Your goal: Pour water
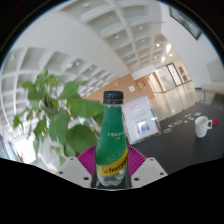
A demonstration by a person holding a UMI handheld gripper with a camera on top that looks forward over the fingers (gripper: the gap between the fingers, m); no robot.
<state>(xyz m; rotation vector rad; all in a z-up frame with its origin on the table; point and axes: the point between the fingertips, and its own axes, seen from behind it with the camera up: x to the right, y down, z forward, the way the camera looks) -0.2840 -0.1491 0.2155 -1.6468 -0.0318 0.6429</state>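
A green Schweppes bottle (113, 140) with a yellow label and a dark cap stands upright between my fingers, filling the gap between the magenta pads (87, 160). My gripper (112, 172) is shut on the bottle, both pads pressing its lower body at label height. The bottle appears lifted, with the room behind it. A white mug (202, 126) stands on the dark table beyond the fingers to the right.
A leafy green plant (55, 110) stands close on the left of the bottle. A white stand-up card (138, 115) stands just behind the bottle on the dark table (180, 135). An open hall with a coffered ceiling lies beyond.
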